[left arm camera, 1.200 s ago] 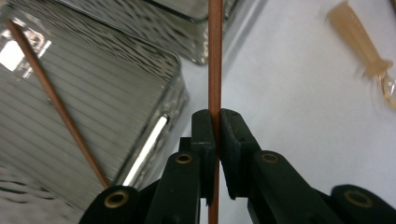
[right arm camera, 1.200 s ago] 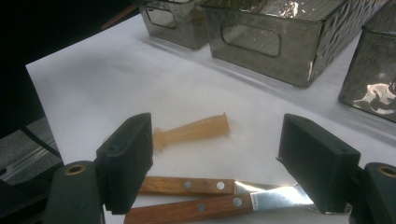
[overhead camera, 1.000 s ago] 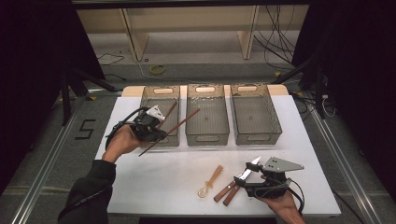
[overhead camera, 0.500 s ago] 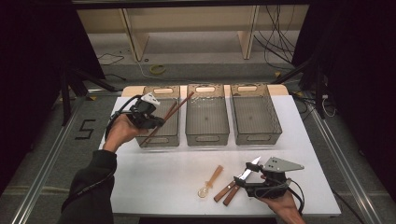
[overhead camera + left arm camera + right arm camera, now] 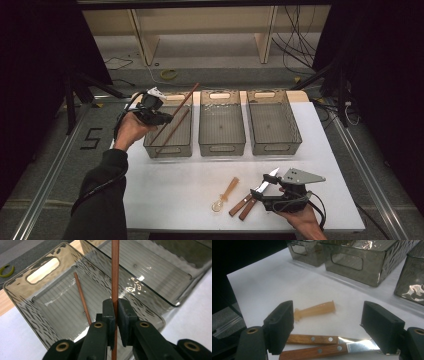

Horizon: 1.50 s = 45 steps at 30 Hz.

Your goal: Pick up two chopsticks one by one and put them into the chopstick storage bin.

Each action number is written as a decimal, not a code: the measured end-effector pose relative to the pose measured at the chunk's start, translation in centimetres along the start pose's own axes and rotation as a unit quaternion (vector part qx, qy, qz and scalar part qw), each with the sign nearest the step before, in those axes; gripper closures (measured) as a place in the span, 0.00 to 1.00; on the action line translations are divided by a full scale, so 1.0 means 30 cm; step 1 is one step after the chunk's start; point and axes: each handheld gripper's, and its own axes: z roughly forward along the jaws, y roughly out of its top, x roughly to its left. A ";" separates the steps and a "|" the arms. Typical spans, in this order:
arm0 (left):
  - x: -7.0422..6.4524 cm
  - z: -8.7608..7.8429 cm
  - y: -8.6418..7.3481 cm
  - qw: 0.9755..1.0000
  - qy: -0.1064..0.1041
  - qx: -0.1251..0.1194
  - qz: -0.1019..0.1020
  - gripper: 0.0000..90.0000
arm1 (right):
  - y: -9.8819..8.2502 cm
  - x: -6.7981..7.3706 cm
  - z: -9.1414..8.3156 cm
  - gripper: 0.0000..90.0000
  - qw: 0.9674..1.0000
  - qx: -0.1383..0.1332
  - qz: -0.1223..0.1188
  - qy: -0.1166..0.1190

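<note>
The left gripper (image 5: 115, 307) has its two black jaws closed on a reddish-brown chopstick (image 5: 115, 272), which passes straight up between the pads and out past the top edge of the view, and also runs down below them between the jaw arms. Beneath it stands a smoky, translucent bin (image 5: 22, 297) with rippled walls, a ribbed floor and an oval handle cut-out in its far end wall. A second chopstick (image 5: 82, 298) lies slanted inside this bin, its upper end toward that handle wall. A neighbouring bin (image 5: 160, 277) stands just beside it to the right. Both rest on a white table (image 5: 15, 340), bare at the lower left corner.
</note>
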 end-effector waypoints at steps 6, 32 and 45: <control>0.031 0.027 -0.008 1.000 0.010 -0.002 -0.020 0.93 | -0.001 0.001 0.001 0.30 1.000 0.000 0.000 0.001; 0.088 0.123 -0.098 0.996 0.026 -0.004 -0.084 0.93 | -0.001 0.003 0.002 0.30 1.000 0.002 0.000 0.002; 0.102 0.159 -0.126 0.993 0.026 0.012 -0.112 0.93 | -0.002 0.002 0.003 0.30 1.000 0.001 0.000 0.002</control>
